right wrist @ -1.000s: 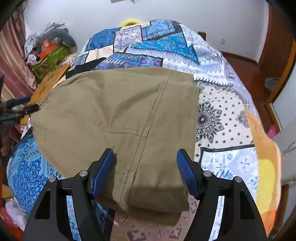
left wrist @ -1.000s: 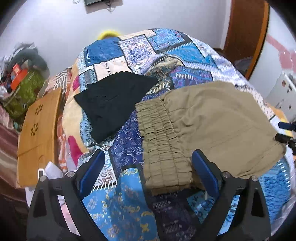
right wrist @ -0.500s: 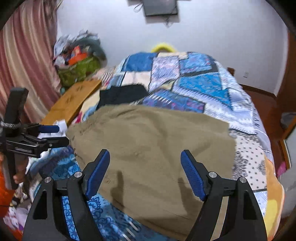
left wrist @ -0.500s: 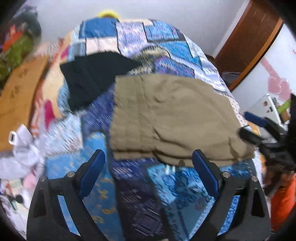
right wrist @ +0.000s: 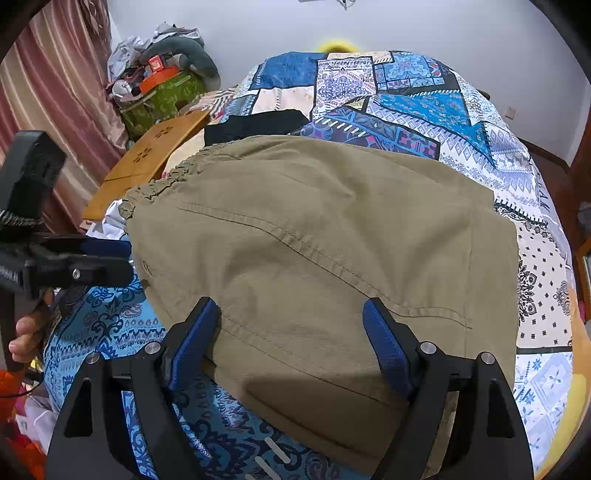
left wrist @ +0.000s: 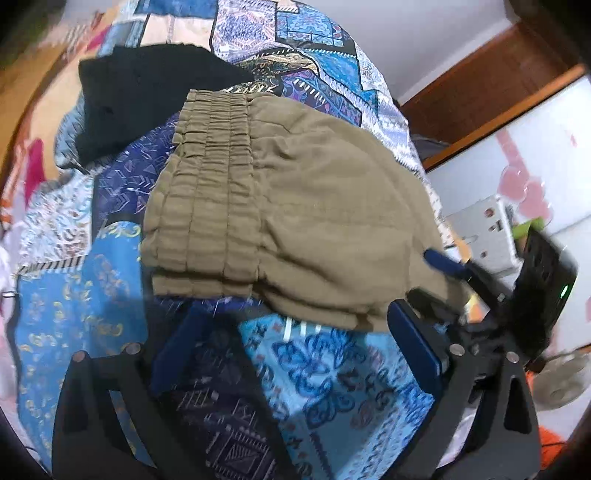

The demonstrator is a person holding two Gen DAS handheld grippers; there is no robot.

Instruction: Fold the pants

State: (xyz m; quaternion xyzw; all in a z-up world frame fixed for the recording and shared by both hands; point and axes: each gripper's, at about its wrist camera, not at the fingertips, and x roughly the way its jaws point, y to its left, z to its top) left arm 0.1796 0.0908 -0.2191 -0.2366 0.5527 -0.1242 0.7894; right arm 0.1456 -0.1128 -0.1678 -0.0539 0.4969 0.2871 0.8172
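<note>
White walls (right wrist: 406, 26) close the room beyond the bed (right wrist: 424, 107), whose patchwork quilt of blue, white and purple panels spreads ahead of both my tongs. Off to the left of my right tongs (right wrist: 291, 343) hang pink striped curtains (right wrist: 55, 92), with a heap of clutter (right wrist: 159, 74) and a wooden board (right wrist: 155, 155) beside the bed. To the right of my left tongs (left wrist: 295, 350) run a brown wooden door frame (left wrist: 480, 92) and a white panel. The folded khaki pants (right wrist: 332, 240) lie flat on the quilt: their near edge sits between my right tongs' blue pads, which stand apart without pressing on the cloth. My left tongs are spreading wider, nothing gripped, the gathered waistband (left wrist: 207, 192) just ahead of them. A black garment (left wrist: 147, 99) lies beyond the waistband, touching it.
</note>
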